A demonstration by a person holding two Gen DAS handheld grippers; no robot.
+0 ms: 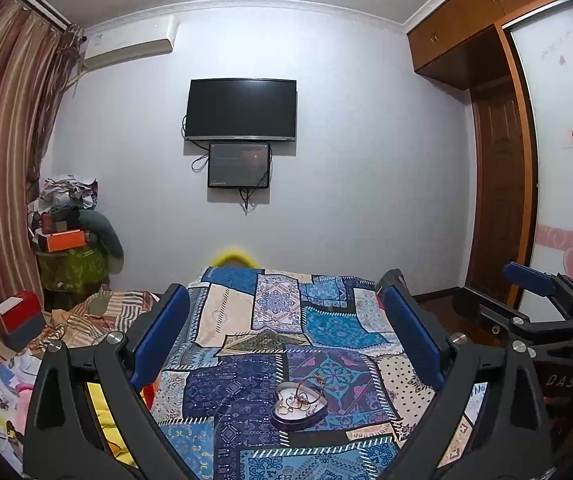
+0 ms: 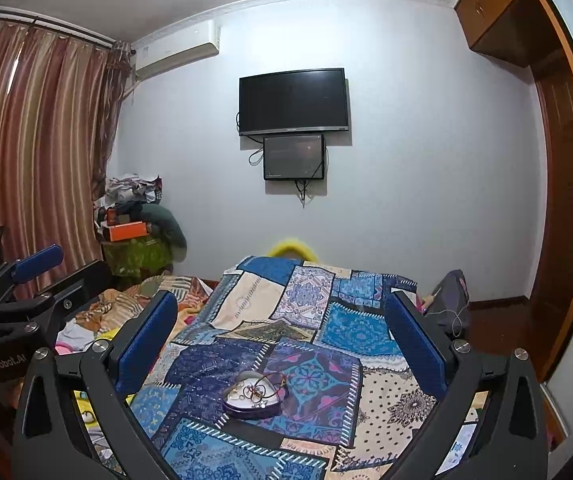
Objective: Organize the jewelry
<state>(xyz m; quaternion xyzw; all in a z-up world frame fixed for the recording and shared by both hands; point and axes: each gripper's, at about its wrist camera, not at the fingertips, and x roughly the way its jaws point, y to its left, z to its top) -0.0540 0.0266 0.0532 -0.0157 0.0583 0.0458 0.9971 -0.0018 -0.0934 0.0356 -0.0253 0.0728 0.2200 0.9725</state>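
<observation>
Left wrist: television (wall-mounted) beyond patchwork cloth

Bare patchwork bed spreads at twelve o'clock beyond the heart-shaped tray, open for passing. Crumpled clothes crowd nine to ten o'clock; the right hand-held gripper stands at three o'clock.

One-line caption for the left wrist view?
Left gripper open above a heart-shaped tin of tangled jewelry on a patchwork bedspread.
</observation>
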